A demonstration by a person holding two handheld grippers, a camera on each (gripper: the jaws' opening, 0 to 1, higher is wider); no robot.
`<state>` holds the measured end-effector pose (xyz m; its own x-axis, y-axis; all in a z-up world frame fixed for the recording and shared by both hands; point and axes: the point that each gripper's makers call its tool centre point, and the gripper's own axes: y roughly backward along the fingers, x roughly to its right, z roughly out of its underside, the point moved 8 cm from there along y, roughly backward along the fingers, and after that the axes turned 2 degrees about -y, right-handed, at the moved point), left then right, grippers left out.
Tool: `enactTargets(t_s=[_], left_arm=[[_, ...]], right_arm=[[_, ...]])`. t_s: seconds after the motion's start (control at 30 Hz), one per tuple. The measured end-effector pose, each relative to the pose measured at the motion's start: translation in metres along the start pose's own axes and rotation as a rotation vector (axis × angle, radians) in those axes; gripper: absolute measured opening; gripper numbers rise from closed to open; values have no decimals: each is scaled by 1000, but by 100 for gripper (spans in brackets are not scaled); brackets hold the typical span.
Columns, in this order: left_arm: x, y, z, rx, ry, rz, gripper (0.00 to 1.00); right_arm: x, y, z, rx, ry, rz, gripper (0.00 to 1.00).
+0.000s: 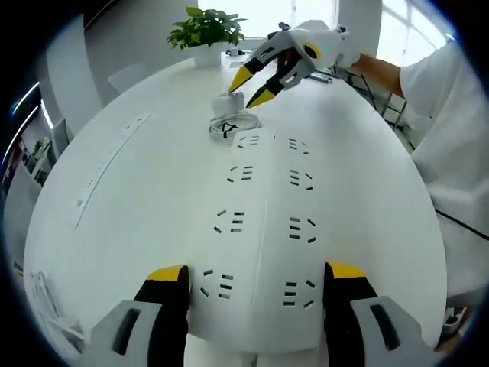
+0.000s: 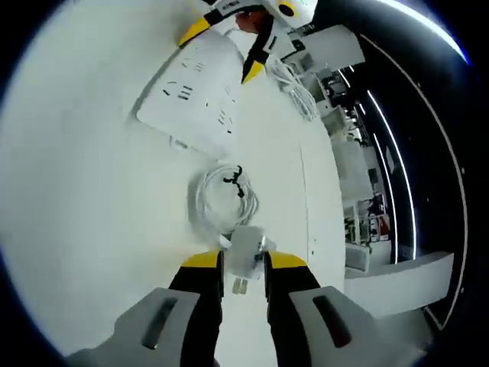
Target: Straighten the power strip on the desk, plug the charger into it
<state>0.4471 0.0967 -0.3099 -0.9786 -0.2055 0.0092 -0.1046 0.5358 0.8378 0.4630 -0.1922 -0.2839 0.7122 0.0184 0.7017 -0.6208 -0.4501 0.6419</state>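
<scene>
- White power strip (image 1: 263,222) lying flat on the white desk (image 1: 122,229), held at its near end between the spread yellow-tipped jaws of the left gripper (image 1: 256,279), one jaw at each long edge; contact at the tips hard to judge, so grip state uncertain.
- Long axis of the strip running straight away from the left gripper toward the charger, socket face up; two columns of four socket groups counted in the left gripper view, eight in all.
- Seen from the right gripper view, same power strip (image 2: 195,95) set slantwise beyond the cable coil, left gripper (image 2: 229,46) at its far end.
- One white charger (image 2: 246,260) clamped between the jaws of the right gripper (image 2: 243,267), two metal prongs pointing back toward the camera, body resting just above the desk surface.
- One coil of white cable (image 2: 221,199), bound with a black tie, lying between charger and strip, just beside the strip's end.
- In the left gripper view, right gripper (image 1: 256,86) reaching down from the far side, tips closed on the charger (image 1: 227,103) beyond the strip's far end, a white sleeve (image 1: 451,145) behind it.
- One potted green plant (image 1: 206,30) standing at the desk's far edge; white pot holding leafy stems.
- One long, narrow white strip-like fixture (image 1: 107,168) lying well apart on the desk's left side.
</scene>
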Motion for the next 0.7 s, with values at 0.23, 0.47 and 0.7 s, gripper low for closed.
enactTargets(t_s=[0.23,0.47,0.7], left_arm=[[0,0,1,0,-1,0,72],[0,1,1,3,-1,1,72],[0,0,1,3,1,0,72]], right_arm=[[21,6,17,194,-504,-23,25],[24,-18,49,308,-869,-43,39],[15,-38,65,434,-1044,-118,38]])
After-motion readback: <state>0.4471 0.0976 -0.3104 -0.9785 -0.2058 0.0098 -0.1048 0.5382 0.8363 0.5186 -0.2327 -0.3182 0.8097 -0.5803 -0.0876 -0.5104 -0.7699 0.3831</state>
